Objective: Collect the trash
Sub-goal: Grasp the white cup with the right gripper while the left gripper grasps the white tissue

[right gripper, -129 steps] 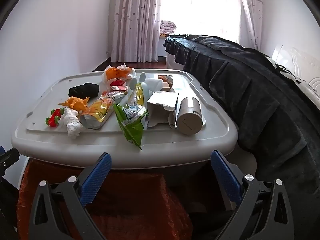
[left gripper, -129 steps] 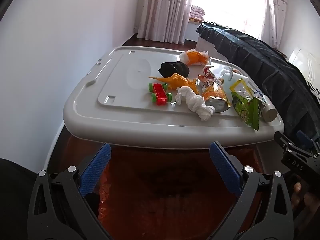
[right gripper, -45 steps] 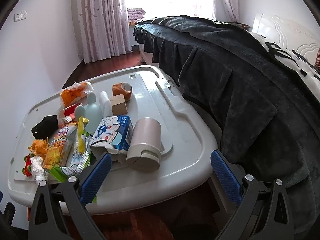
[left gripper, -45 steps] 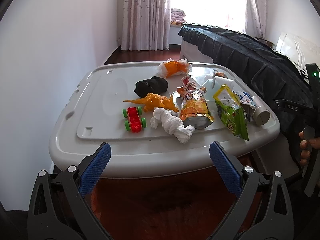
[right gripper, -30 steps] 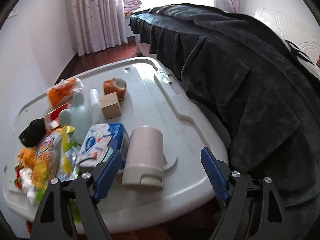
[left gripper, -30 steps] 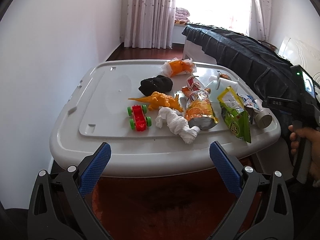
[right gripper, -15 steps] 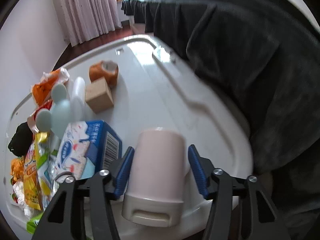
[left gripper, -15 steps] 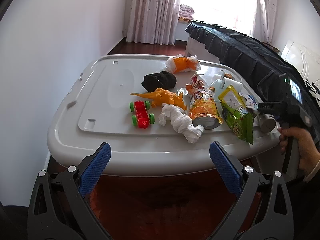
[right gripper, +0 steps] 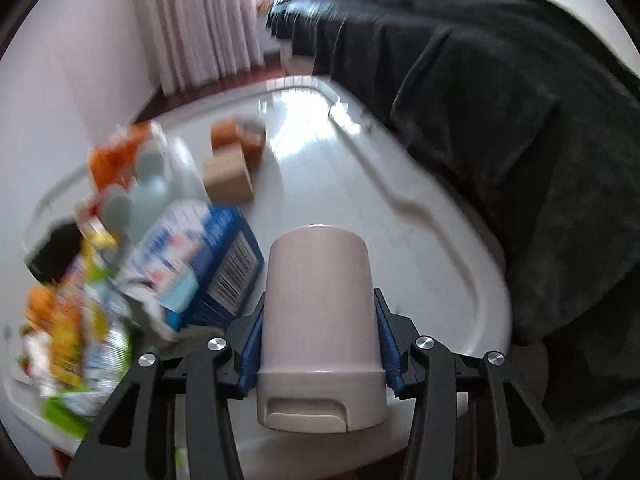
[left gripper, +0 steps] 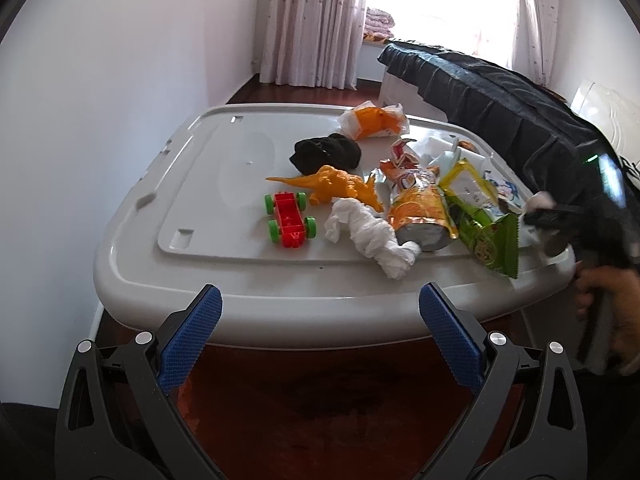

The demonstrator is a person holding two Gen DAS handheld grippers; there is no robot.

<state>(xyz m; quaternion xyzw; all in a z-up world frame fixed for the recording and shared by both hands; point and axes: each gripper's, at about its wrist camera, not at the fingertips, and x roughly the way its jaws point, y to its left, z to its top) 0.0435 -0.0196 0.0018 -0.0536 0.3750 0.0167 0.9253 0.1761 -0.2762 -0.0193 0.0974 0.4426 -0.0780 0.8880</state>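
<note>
A small pale pink bin [right gripper: 320,320] lies on its side at the near right corner of the grey lid [right gripper: 420,240]. My right gripper [right gripper: 318,344] is shut on the bin, one blue pad on each side. In the left wrist view the right gripper [left gripper: 560,220] shows at the table's right edge. Trash lies on the lid [left gripper: 224,200]: a crumpled white tissue [left gripper: 368,236], an orange snack bag [left gripper: 420,212], a green wrapper [left gripper: 484,224], a blue and white carton [right gripper: 200,248]. My left gripper [left gripper: 320,336] is open and empty in front of the lid's near edge.
Toys share the lid: a red car [left gripper: 290,220], an orange dinosaur [left gripper: 340,186], a black cloth [left gripper: 326,154], a wooden block [right gripper: 228,178]. A bed with a dark cover [right gripper: 500,120] stands right of the lid. A white wall [left gripper: 100,100] is at the left.
My right gripper moved in over the lid's corner and closed its pads onto the pink bin. The left gripper stayed open, with its view shifting slightly.
</note>
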